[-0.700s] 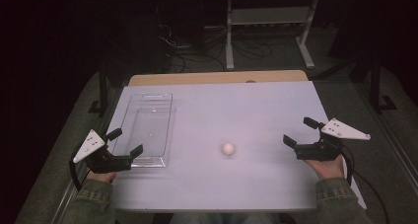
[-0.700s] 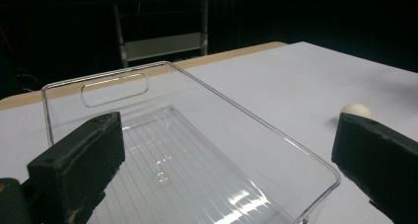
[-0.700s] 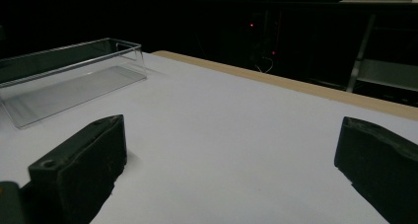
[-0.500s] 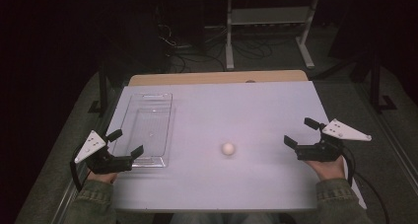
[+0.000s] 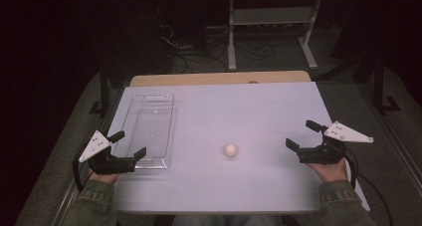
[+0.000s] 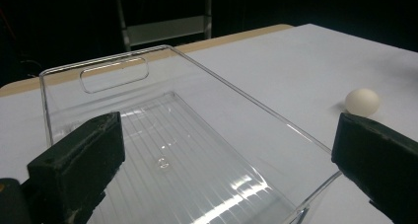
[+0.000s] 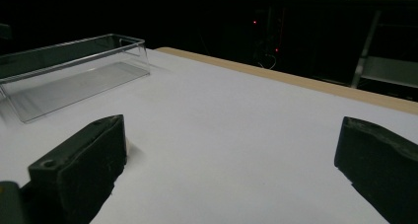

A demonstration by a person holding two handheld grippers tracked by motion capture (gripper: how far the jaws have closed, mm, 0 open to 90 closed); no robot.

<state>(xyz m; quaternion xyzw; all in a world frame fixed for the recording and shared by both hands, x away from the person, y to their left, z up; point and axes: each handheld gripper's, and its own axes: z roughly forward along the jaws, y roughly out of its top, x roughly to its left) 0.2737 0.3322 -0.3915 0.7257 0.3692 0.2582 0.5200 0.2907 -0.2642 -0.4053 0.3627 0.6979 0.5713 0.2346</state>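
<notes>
Little has changed in the last moment: the right gripper point(image 5: 302, 136) has crept slightly outward, the left gripper point(image 5: 130, 144) has held its place, and both have jaws wide apart, holding nothing. Judging by that, no reach has begun. The egg point(image 5: 230, 150) lies on the white table point(image 5: 249, 106) between them, just right of the clear plastic tray point(image 5: 149, 126) (empty). The left gripper view adds the tray's ribbed floor and handle slot point(image 6: 114, 74); the right gripper view shows the tray's far end.

Dim room, white shelf rack point(image 5: 271, 22) behind
</notes>
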